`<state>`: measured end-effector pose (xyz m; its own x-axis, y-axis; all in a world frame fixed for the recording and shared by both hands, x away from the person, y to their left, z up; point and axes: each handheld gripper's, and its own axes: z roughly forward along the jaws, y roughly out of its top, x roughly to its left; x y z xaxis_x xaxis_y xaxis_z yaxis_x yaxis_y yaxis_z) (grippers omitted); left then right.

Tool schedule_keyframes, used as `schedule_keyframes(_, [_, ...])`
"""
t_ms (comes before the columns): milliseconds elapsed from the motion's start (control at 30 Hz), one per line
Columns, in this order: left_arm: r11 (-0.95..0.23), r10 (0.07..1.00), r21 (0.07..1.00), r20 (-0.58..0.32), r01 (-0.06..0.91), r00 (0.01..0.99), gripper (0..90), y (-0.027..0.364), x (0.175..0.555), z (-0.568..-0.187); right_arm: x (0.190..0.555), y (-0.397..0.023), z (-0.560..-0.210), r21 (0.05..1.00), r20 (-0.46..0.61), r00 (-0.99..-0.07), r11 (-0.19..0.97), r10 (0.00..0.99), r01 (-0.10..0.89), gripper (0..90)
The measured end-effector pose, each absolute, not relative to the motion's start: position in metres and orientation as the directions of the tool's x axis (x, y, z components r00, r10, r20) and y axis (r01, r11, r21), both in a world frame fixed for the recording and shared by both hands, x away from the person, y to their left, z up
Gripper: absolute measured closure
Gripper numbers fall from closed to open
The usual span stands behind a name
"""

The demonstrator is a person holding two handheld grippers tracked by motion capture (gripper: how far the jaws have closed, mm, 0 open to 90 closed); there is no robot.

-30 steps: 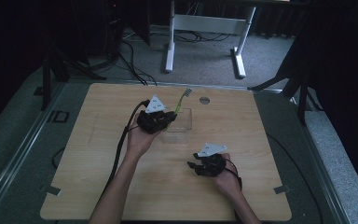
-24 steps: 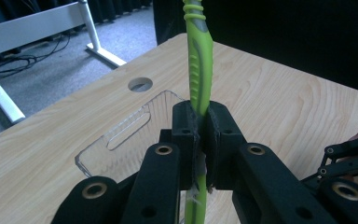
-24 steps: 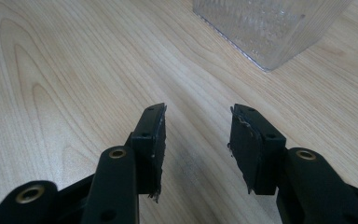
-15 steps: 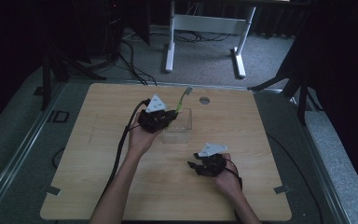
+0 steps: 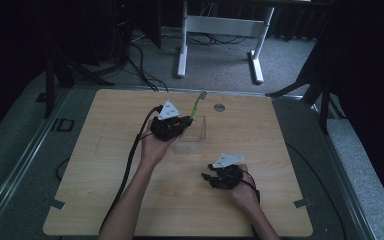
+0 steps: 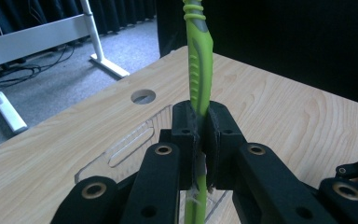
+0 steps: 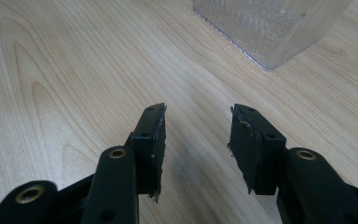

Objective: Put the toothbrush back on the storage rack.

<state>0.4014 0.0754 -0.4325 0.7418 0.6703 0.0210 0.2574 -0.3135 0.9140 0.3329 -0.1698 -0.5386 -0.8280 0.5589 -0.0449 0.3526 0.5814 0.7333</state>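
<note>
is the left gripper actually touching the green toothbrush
Touching. In the left gripper view the left gripper has both pads clamped on the green toothbrush, with no gap on either side of the handle.

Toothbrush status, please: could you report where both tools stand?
Left tool shut on green toothbrush above clear container. Right tool open, empty, over table. Nothing blocking.

White desk frame (image 5: 220,37) beyond wooden table (image 5: 105,165)
</note>
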Motion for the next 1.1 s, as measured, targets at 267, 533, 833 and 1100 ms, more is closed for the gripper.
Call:
schedule_keyframes(267, [-0.319,0.673,0.910,0.021,0.264,0.739,83.1,0.073,0.407,-0.439,0.333,-0.170,-0.538,0.734,-0.047,-0.828,0.582,0.558,0.350,55.3])
schedule_keyframes(533, [-0.322,0.680,0.907,0.021,0.272,0.733,83.0,0.074,0.412,-0.444,0.333,-0.171,-0.538,0.735,-0.047,-0.828,0.581,0.558,0.350,55.4])
schedule_keyframes(833, [-0.328,0.683,0.899,0.013,0.290,0.730,83.0,0.076,0.418,-0.449,0.333,-0.171,-0.538,0.735,-0.048,-0.829,0.581,0.558,0.349,55.4])
schedule_keyframes(1100, [-0.338,0.687,0.890,0.010,0.307,0.727,83.0,0.076,0.422,-0.454,0.333,-0.170,-0.538,0.732,-0.048,-0.830,0.585,0.555,0.349,55.5])
